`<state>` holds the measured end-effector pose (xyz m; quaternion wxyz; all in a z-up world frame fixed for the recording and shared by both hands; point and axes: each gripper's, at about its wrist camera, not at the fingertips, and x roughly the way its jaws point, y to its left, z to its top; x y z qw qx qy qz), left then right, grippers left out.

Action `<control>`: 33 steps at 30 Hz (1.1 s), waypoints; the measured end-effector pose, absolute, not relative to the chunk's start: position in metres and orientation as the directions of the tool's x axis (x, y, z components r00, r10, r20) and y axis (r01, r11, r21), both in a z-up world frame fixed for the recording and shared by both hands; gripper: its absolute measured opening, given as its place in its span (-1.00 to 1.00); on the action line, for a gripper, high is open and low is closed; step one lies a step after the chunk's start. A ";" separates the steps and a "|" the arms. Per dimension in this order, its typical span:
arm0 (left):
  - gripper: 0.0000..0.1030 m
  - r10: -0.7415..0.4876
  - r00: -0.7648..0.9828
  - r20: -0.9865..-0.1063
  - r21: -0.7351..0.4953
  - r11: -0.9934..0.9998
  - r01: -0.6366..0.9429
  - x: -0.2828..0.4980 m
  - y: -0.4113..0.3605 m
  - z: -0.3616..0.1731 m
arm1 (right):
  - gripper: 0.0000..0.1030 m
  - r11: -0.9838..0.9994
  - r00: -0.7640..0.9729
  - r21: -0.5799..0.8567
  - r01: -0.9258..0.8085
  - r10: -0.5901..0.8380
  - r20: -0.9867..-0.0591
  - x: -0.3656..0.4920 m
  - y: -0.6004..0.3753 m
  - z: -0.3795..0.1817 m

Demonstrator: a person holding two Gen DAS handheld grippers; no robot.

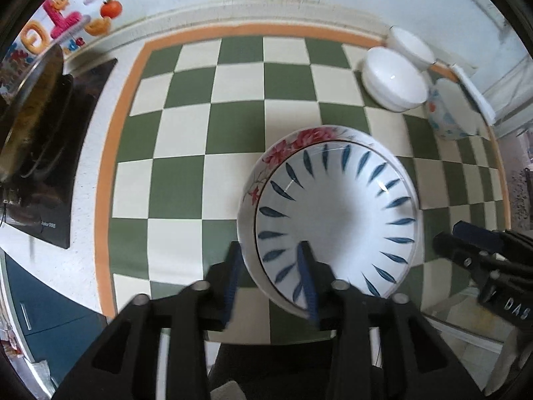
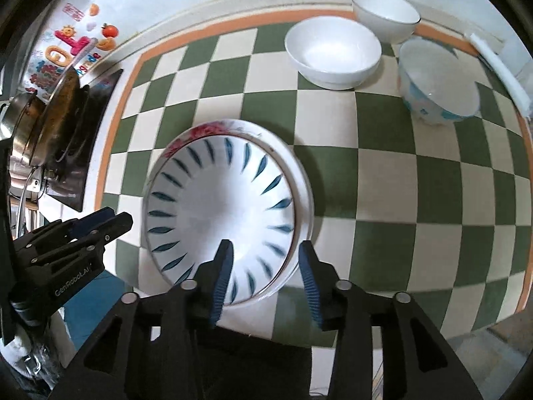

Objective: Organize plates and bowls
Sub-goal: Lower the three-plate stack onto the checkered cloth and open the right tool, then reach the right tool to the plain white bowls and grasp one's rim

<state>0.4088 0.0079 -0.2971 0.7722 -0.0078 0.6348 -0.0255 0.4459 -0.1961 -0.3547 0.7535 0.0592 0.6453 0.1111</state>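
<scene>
A blue-leaf plate [image 1: 336,220] sits nested inside a red-flowered plate [image 1: 299,140] on the checked cloth. My left gripper [image 1: 269,256] is open and straddles the near left rims of both plates. My right gripper [image 2: 263,256] is open and straddles their near right rims; the stack shows in its view too [image 2: 220,213]. Two white bowls [image 2: 333,53] [image 2: 384,13] and a blue-patterned bowl [image 2: 436,90] stand at the far right. Each gripper shows in the other's view, the right one [image 1: 466,236] and the left one [image 2: 110,220].
A green-and-cream checked cloth [image 1: 206,126] with an orange border covers the counter. A black stove with a pan and glass lid [image 2: 56,123] stands at the left. A tiled wall with bright stickers [image 1: 66,23] runs behind. The counter's front edge is near.
</scene>
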 end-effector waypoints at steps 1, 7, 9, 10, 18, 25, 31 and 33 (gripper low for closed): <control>-0.27 -0.050 0.206 -0.977 -0.043 0.998 0.034 0.404 0.009 -0.291 | 0.14 0.970 0.155 0.225 -0.095 0.238 -0.959 0.439 -0.194 -0.349; 0.61 -0.047 0.298 -0.953 -0.033 0.998 0.051 0.377 0.012 -0.252 | 0.56 0.970 0.251 0.225 -0.088 0.240 -0.938 0.396 -0.185 -0.312; 0.67 -0.052 0.317 -0.947 -0.035 0.998 0.060 0.370 0.016 -0.245 | 0.69 0.975 0.280 0.207 -0.075 0.220 -0.934 0.384 -0.183 -0.301; 0.67 -0.062 0.327 -0.943 -0.043 0.997 0.064 0.365 0.018 -0.239 | 0.71 0.978 0.297 0.196 -0.067 0.207 -0.932 0.377 -0.181 -0.294; 0.88 -0.103 0.415 -0.904 -0.064 0.992 0.106 0.327 0.026 -0.195 | 0.83 0.990 0.421 0.141 -0.024 0.138 -0.897 0.330 -0.171 -0.239; 0.91 -0.139 0.476 -0.868 -0.079 0.986 0.144 0.298 0.032 -0.161 | 0.87 0.992 0.487 0.129 0.005 0.111 -0.867 0.291 -0.163 -0.202; 0.92 -0.171 0.474 -0.864 -0.102 0.981 0.167 0.286 0.035 -0.156 | 0.89 0.989 0.507 0.148 0.015 0.120 -0.853 0.272 -0.160 -0.190; 0.92 -0.181 0.497 -0.849 -0.107 0.979 0.174 0.286 0.034 -0.154 | 0.90 0.986 0.510 0.164 0.017 0.133 -0.850 0.272 -0.162 -0.189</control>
